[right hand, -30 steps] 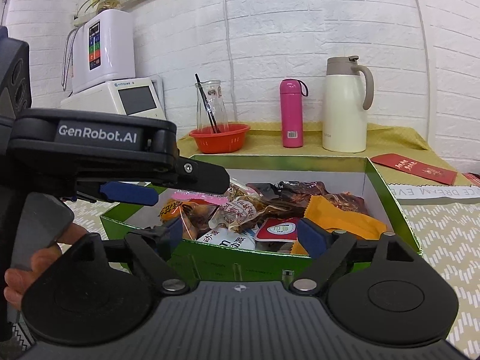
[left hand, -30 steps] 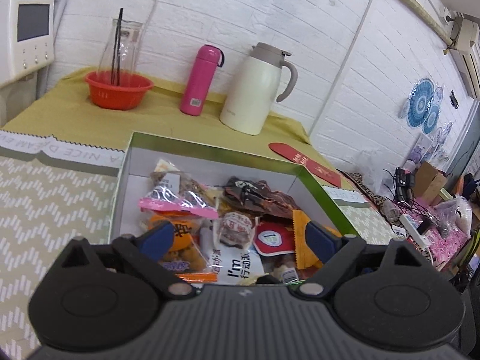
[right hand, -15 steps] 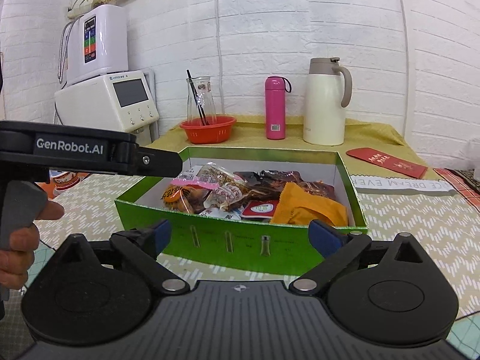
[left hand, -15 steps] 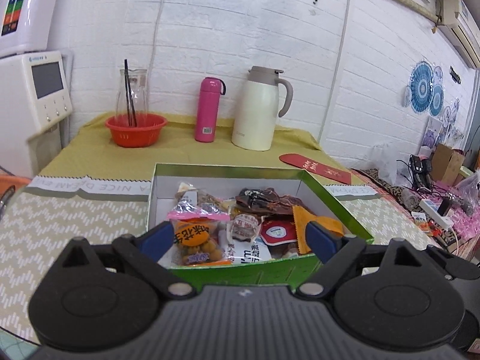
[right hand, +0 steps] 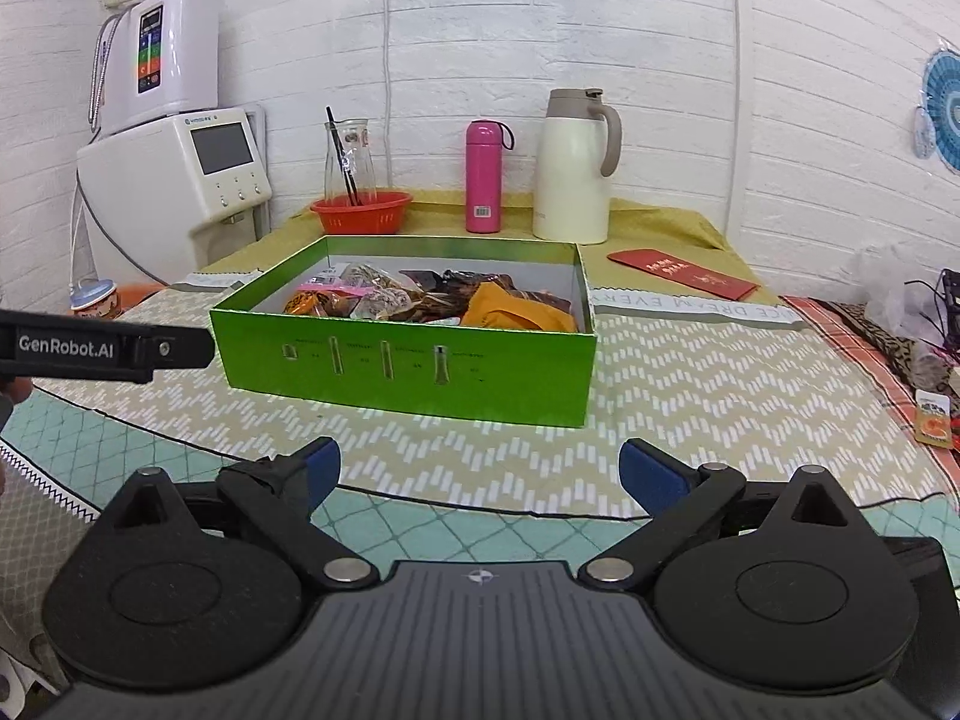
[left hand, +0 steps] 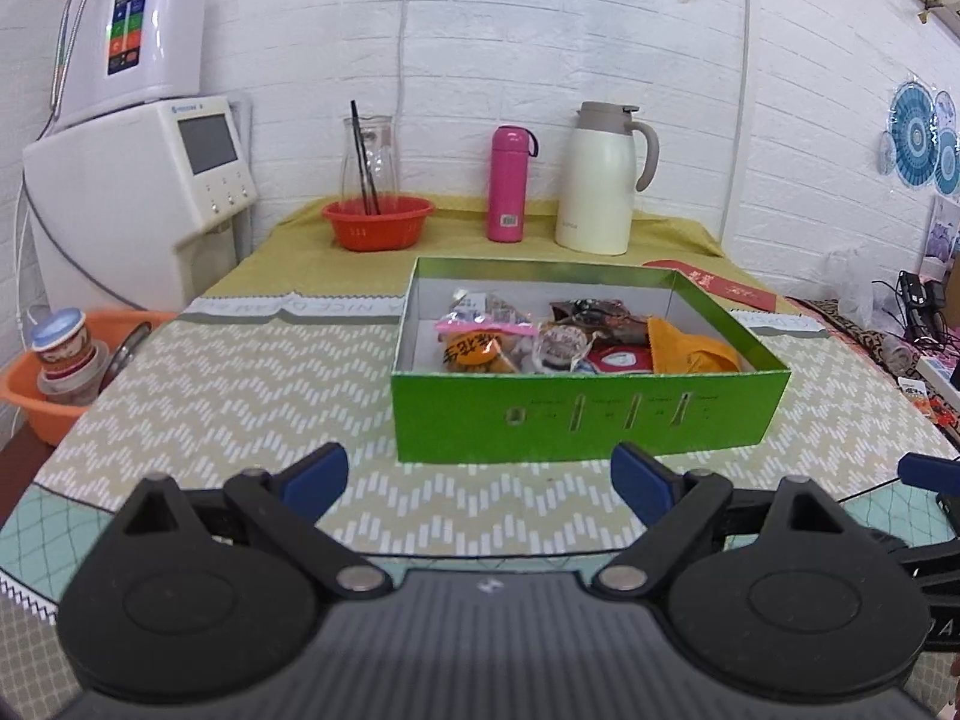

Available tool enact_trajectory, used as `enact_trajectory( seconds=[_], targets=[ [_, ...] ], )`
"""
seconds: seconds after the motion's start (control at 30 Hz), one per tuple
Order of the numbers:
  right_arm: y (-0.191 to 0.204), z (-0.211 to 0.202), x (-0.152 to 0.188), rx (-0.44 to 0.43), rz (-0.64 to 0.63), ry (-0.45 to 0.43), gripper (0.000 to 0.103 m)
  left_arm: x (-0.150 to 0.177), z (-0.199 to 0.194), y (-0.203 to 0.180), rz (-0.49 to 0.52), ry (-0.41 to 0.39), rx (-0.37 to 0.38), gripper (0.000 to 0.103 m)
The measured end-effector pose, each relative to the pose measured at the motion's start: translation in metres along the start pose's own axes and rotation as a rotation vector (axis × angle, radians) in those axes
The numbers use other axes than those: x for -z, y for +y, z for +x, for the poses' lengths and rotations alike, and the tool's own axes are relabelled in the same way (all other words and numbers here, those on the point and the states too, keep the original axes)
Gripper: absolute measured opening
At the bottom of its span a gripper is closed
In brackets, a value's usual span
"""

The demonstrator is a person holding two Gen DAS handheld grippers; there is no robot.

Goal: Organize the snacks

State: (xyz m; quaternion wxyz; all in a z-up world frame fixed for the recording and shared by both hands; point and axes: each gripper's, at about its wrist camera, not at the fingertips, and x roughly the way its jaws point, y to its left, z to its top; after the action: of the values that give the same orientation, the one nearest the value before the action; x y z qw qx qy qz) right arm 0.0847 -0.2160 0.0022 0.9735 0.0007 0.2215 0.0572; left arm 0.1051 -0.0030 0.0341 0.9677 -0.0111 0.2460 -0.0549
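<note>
A green box stands on the patterned table, filled with several snack packets, an orange packet at its right. My left gripper hovers open in front of the box, well short of its near wall, with nothing between its blue pads. My right gripper is likewise open and empty, back from the box. The left gripper's black body shows at the left edge of the right wrist view.
Behind the box stand a red basket with a glass carafe, a pink bottle and a cream jug. A red envelope lies at the right. A water dispenser and an orange basin of cups sit left.
Both grippers have drawn back from over the box toward the table's near edge; the box now lies wholly ahead of them. Both stayed open and empty.
</note>
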Motion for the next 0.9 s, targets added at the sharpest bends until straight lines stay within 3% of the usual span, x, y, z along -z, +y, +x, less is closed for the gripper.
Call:
enact_trajectory(
  seconds=[0.37,0.73,0.9],
  targets=[
    [0.000,-0.011,0.009,0.040,-0.008,-0.010,0.103,0.022,-0.011,0.006,-0.033,0.059,-0.010,0.089],
    [0.001,-0.011,0.014,0.038,0.003,0.001,0.103,0.025,-0.012,0.007,-0.042,0.028,0.012,0.089],
    [0.004,-0.009,0.017,0.030,-0.002,0.013,0.103,0.027,-0.005,0.007,-0.044,0.052,0.008,0.089]
  ],
)
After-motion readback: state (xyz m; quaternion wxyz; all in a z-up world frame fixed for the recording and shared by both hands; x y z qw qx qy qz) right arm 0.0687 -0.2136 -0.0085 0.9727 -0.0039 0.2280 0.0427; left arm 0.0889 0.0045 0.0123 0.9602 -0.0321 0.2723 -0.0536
